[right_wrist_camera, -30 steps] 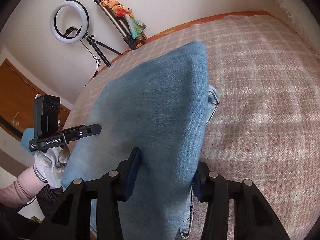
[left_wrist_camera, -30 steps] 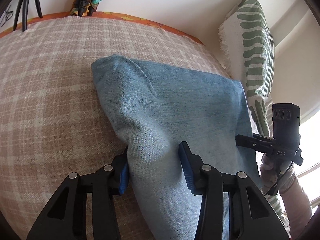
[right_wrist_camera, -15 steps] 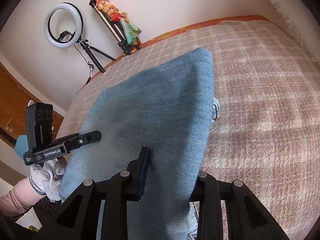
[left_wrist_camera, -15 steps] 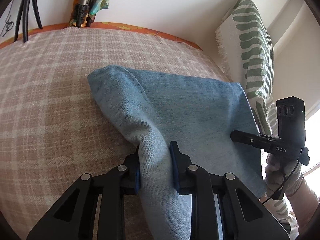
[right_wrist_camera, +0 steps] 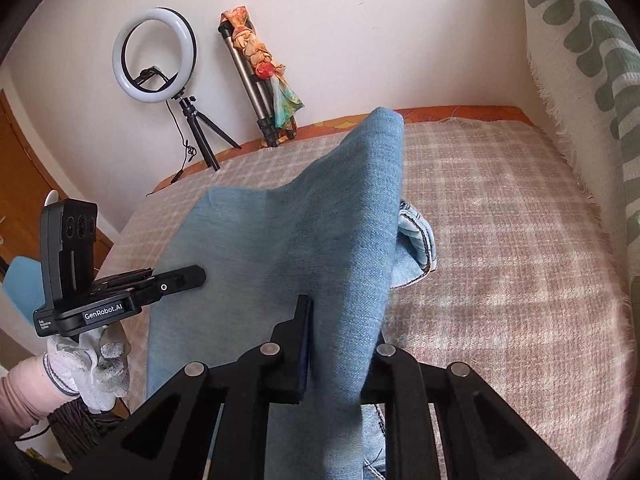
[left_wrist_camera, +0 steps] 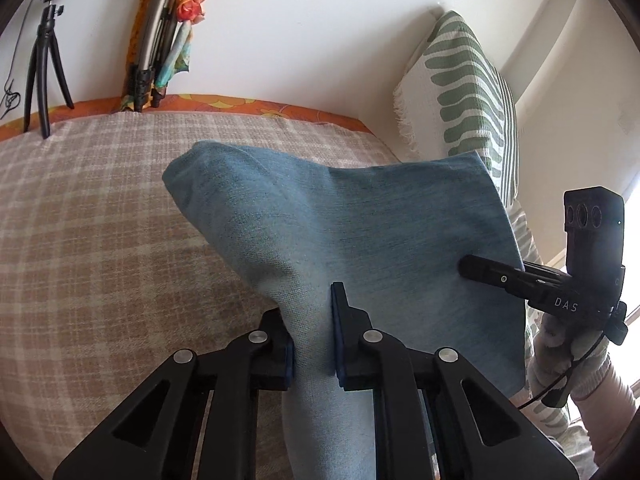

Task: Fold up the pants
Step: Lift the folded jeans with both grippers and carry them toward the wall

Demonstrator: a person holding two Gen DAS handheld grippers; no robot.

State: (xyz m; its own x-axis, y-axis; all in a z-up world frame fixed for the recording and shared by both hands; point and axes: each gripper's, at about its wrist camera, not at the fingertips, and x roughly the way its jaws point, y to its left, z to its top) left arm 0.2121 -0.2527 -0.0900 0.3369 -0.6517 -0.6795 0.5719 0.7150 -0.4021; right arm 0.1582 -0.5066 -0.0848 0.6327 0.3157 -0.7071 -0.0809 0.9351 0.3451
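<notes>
Above the checked bed [left_wrist_camera: 100, 240], folded blue pants [left_wrist_camera: 360, 232] lifted at the near edge, left gripper [left_wrist_camera: 312, 344] and right gripper [right_wrist_camera: 340, 344] fingers closing, each pinching the denim, far fold resting on the blanket.

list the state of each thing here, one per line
pants: folded, near edge lifted off the bed
left gripper: closing on the pants
right gripper: closing on the pants
ring light: upright on its tripod; lit or not unclear
pillow: propped upright against the wall

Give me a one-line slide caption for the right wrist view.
Right gripper closing on a fold of the blue pants, raised above the plaid bed cover.
</notes>
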